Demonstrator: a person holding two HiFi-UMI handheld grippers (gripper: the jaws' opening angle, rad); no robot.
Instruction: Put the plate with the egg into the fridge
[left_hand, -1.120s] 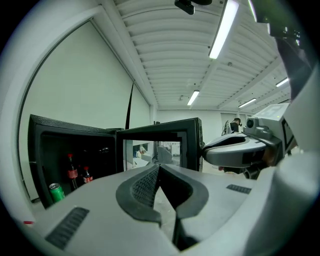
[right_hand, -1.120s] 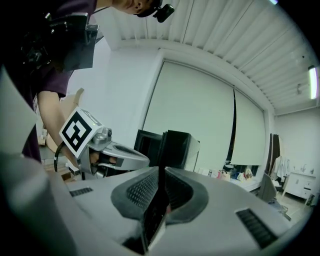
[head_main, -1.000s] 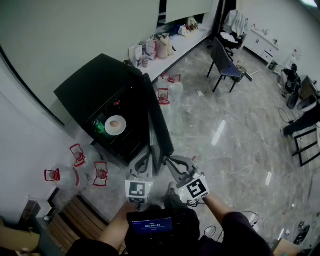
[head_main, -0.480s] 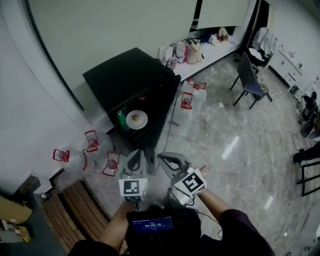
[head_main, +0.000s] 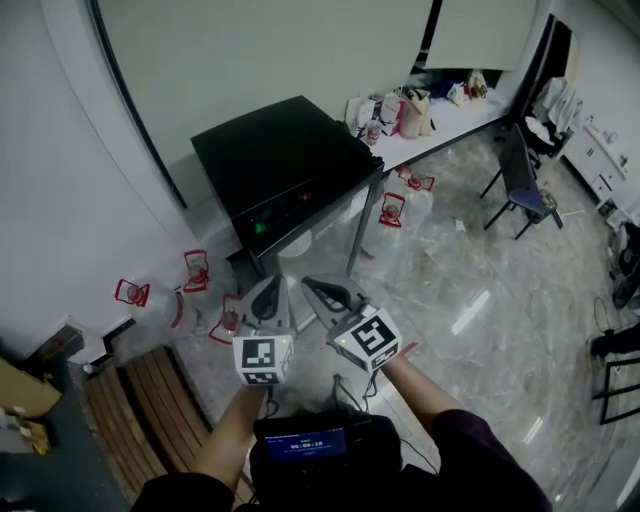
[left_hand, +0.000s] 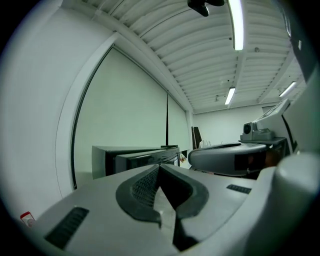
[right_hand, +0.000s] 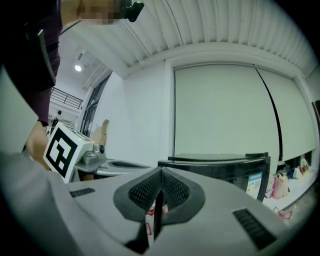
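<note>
Black fridge (head_main: 285, 165) looked shut. Where was the plate?
Unseen, probably inside. Your left gripper (head_main: 272, 286) and right gripper (head_main: 310, 284) had jaws closed, empty. Brittle, slick: rim grip suited.

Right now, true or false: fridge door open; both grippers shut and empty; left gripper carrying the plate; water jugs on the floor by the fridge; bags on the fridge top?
The fridge door stands open: false, it is shut.
The left gripper and right gripper are shut and empty: true.
The left gripper carries the plate: false, nothing sits between its jaws.
Water jugs stand on the floor by the fridge: true.
Bags sit on the fridge top: false, the bags sit on the white counter behind it.
</note>
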